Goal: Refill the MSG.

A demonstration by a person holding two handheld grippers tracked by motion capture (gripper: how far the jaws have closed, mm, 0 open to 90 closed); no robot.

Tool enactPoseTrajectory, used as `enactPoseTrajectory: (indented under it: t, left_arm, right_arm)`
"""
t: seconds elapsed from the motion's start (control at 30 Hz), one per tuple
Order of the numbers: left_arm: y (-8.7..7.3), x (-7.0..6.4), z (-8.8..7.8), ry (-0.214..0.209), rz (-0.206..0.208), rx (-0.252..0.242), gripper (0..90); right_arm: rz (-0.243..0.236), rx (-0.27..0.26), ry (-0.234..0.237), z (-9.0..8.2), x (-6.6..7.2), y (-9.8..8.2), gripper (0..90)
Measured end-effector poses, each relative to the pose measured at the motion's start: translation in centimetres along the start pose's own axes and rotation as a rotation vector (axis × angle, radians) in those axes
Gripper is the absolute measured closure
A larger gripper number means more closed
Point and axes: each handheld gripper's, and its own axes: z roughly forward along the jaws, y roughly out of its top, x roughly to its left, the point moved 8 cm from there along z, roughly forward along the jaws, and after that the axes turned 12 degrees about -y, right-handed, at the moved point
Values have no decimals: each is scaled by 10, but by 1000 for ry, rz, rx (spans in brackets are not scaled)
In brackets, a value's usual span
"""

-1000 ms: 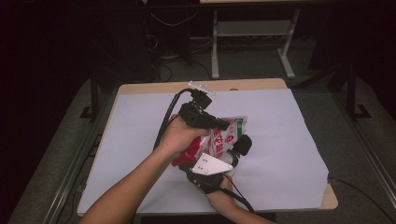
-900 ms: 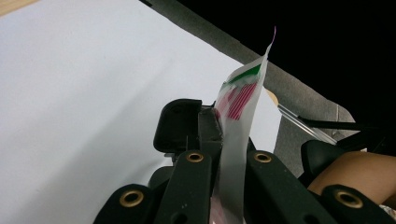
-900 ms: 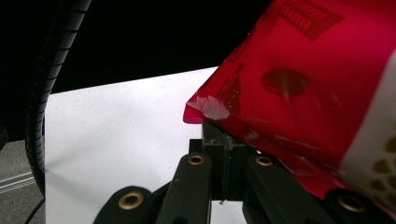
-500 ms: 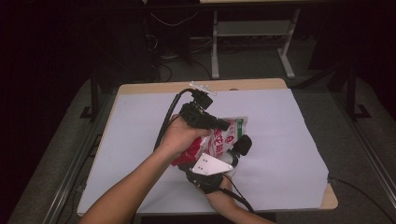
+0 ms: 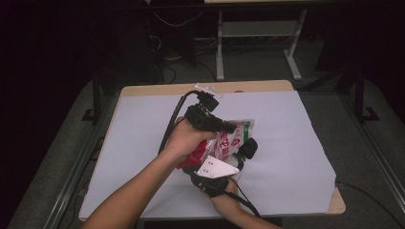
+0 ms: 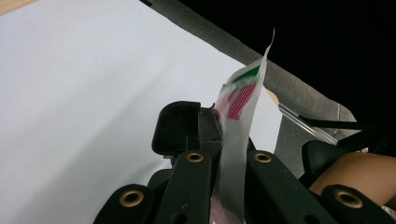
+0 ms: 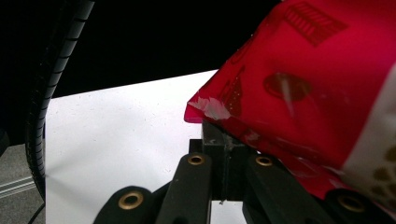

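Left tongs (image 6: 229, 158), right tongs (image 7: 224, 163) both clamped on glossy crinkled red-white plastic bag (image 5: 229, 140); matte white table cover (image 5: 138, 129).

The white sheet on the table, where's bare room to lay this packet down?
Both grippers are shut on the red and white packet mid-table. The white sheet is bare left of the left gripper, and likewise right of the right gripper toward the table's right edge. It is crowded around the hands at the near edge.
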Motion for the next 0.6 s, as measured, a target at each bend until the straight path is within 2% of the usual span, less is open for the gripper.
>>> enactPoseTrajectory:
  t: [0.6]
  left_arm:
    - [0, 1, 1, 1, -6, -4, 899]
  right_arm:
    - [-2, 0, 3, 0, 0, 0, 900]
